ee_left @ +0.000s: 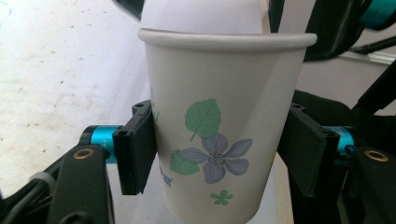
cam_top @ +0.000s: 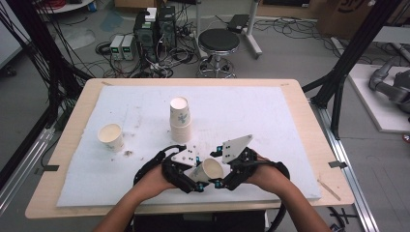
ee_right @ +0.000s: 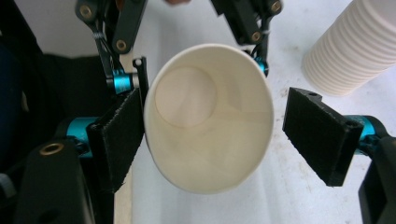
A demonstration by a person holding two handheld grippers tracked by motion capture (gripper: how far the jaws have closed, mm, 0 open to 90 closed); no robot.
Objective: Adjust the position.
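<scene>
A paper cup (cam_top: 211, 169) with a blue flower and green leaves printed on it hangs just above the white mat near the table's front edge. It lies tilted, with its mouth toward the right hand. My left gripper (cam_top: 197, 175) is shut on its lower body; in the left gripper view both pads (ee_left: 137, 154) press the cup (ee_left: 219, 93) from either side. My right gripper (ee_right: 215, 135) stands open around the cup's rim (ee_right: 205, 126). Its left pad (ee_right: 116, 135) is against the rim and its right pad is clear of it.
A tall stack of paper cups (cam_top: 180, 119) stands upright just behind the hands, at the top right of the right gripper view (ee_right: 355, 46). A single upright cup (cam_top: 111, 137) sits on the left of the white mat (cam_top: 251, 116). A stool, cables and equipment lie beyond the table.
</scene>
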